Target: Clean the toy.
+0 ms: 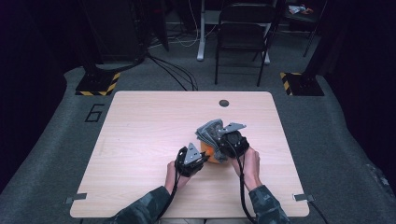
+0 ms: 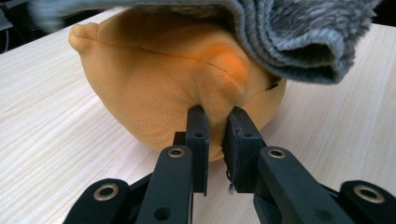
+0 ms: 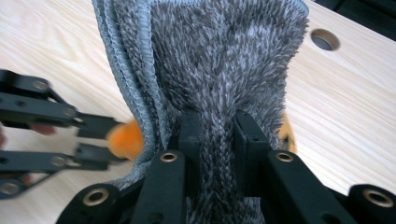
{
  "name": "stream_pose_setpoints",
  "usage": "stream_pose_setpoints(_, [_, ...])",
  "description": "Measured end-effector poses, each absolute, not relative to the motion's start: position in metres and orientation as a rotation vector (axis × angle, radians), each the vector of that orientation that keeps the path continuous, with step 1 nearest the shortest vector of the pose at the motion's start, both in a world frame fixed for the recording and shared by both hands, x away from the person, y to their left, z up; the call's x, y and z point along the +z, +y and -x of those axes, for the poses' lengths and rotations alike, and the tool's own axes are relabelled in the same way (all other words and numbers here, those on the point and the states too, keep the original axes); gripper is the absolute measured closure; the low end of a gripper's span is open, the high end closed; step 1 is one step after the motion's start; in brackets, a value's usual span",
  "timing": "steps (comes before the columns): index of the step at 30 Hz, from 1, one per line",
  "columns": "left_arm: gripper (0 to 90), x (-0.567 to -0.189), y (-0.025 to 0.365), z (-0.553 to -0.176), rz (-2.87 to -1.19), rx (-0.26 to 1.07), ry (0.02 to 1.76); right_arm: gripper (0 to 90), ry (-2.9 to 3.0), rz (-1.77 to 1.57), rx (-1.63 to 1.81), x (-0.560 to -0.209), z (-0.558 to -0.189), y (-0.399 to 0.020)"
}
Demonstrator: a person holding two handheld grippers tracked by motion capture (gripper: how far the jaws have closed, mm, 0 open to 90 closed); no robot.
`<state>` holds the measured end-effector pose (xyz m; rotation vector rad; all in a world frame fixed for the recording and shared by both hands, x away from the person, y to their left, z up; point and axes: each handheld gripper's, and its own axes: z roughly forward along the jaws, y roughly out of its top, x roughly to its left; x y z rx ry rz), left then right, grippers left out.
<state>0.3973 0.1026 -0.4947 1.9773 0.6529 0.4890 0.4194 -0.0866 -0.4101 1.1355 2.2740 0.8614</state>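
There's an orange plush toy (image 2: 177, 79) sitting on the light wooden table (image 1: 140, 140), a bit right of the middle and toward the near edge. It's soft and rounded, with a stitched seam across it and a little nub at one end (can't tell what it's meant to be). A fuzzy grey towel (image 3: 219, 60) is draped over the top of it, bunched into folds, its ribbed hem hanging down one side.

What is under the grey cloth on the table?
An orange plush toy lies under the grey cloth, pinched by the left gripper. The right gripper holds the cloth. The cloth hides the toy's upper part.
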Motion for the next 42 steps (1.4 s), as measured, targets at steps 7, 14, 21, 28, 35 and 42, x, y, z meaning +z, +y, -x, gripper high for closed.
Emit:
stream_pose_setpoints(7, [79.9,-0.496,0.106,-0.402,-1.960,0.466,0.682,75.6,2.254,-1.209,0.847,-0.418,-0.427,-0.104])
stream_pose_setpoints(14, [79.9,-0.498,0.109,-0.405,-1.955,0.449,0.702,75.6,2.241,-1.276,0.838,-0.424,-0.434,-0.118])
stream_pose_setpoints(21, [79.3,-0.499,0.111,-0.406,-1.950,0.437,0.707,75.6,2.218,-1.354,0.819,-0.436,-0.442,-0.133])
stream_pose_setpoints(28, [78.9,-0.499,0.110,-0.406,-1.942,0.428,0.688,75.6,2.221,-1.445,0.786,-0.458,-0.452,-0.153])
stream_pose_setpoints(35, [78.9,-0.500,0.111,-0.407,-1.946,0.430,0.678,75.6,2.247,-1.542,0.673,-0.483,-0.458,-0.162])
stream_pose_setpoints(42, [78.8,-0.499,0.110,-0.406,-1.951,0.442,0.655,75.7,2.181,-1.500,0.746,-0.453,-0.455,-0.171])
